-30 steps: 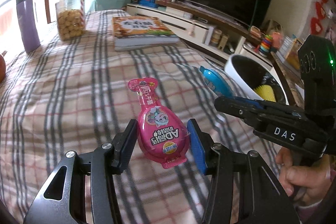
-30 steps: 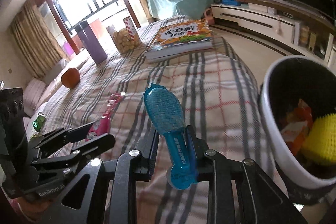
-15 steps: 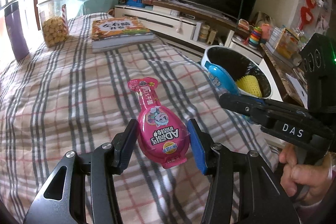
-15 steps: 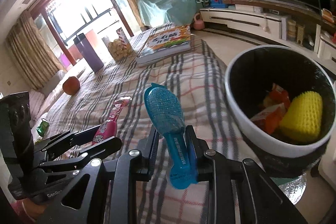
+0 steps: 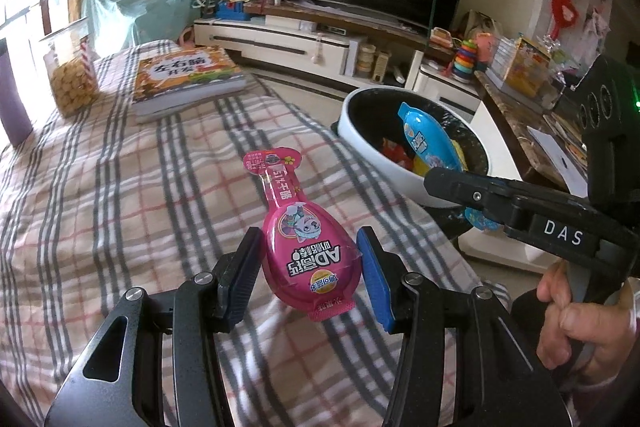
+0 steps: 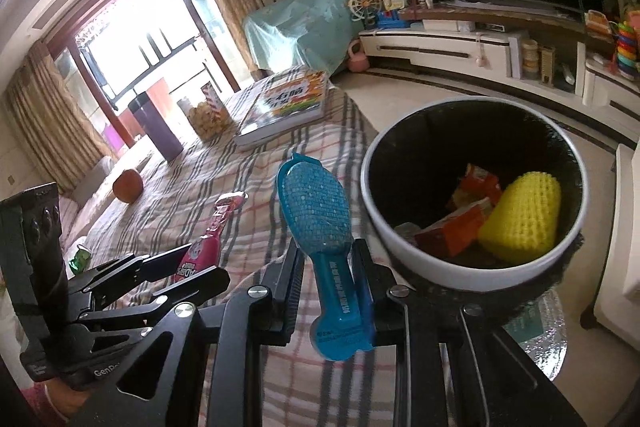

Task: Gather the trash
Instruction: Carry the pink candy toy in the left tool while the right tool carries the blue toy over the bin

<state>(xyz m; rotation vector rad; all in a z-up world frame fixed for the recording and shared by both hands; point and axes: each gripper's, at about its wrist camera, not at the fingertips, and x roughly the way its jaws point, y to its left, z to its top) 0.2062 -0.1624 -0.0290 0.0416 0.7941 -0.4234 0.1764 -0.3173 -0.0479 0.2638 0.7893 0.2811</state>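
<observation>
Tongs angled downward, left (image 5: 310, 269) gripping pink packet (image 5: 308, 247), right (image 6: 326, 291) gripping blue packet (image 6: 328, 239)

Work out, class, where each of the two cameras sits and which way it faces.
Left wrist: rides the left hand-held gripper, facing along its fingers at the pink packet it holds; the right hand shows.
Right wrist: rides the right hand-held gripper, facing the blue packet it holds.
Shared: both packets, book, trash bin, checked cloth.

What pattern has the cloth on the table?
Plaid tablecloth: beige with grey and red stripes, best in the left wrist view.
</observation>
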